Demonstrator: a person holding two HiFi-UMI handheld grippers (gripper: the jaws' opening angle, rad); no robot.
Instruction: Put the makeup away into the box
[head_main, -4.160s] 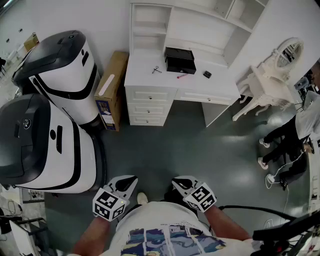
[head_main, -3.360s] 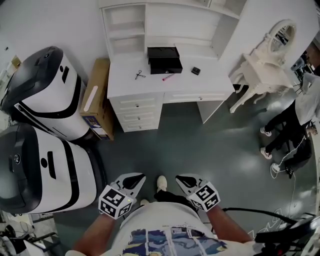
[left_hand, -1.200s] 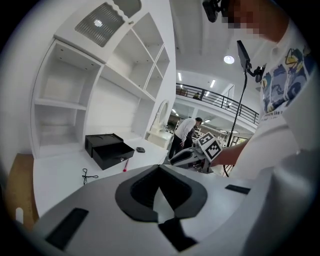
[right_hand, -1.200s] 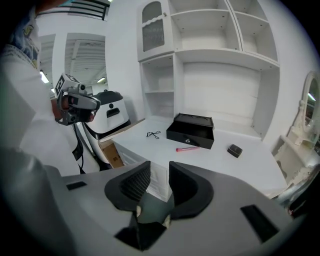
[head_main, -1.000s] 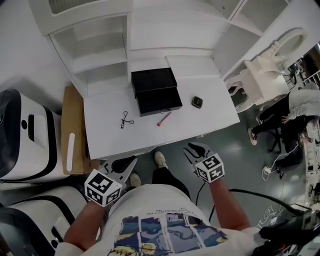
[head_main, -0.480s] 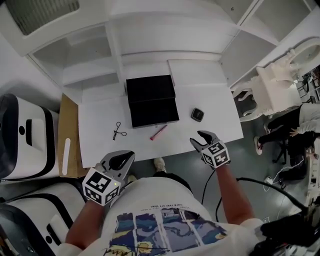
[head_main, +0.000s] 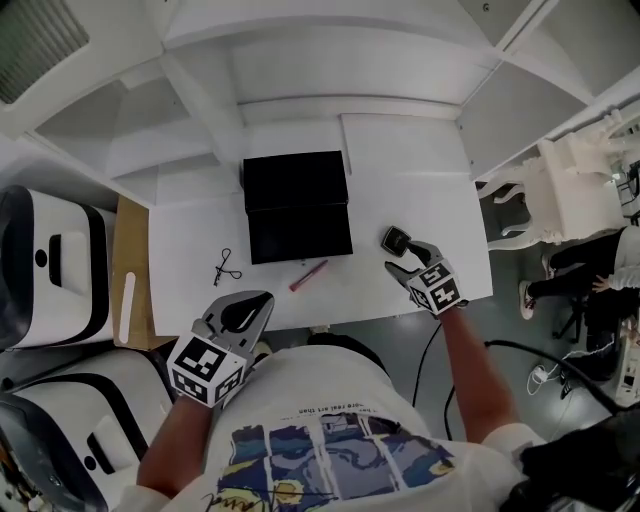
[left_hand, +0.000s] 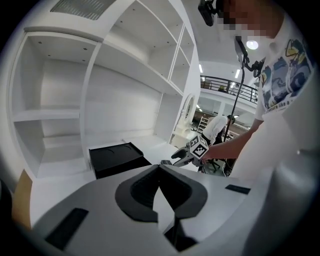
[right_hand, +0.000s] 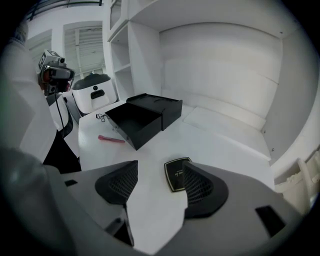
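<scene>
**Right hand-held gripper has come down to the compact**

Since half a second ago the right hand-held gripper has slid forward past the near edge of the counter and dropped toward the compact. Its jaws are opening, and nothing is pressed between them. The compact lies flat on the counter, to the right of the box. In the right gripper view it sits just ahead of the right-hand jaw, partly behind it and not centred in the gap. The left hand-held gripper hangs at the counter's near edge, tips together and empty.

To pick well, the person should shift the right hand-held gripper sideways until the compact falls between the jaws. Next comes lowering until the pads straddle two opposite edges, then closing squarely. A thin, flat case is apt to skid out of a tilted pinch.

The box appears to stand open with its lid laid back, so the drop should be unobstructed. A pink stick lies just in front of the box, not yet put away.
</scene>
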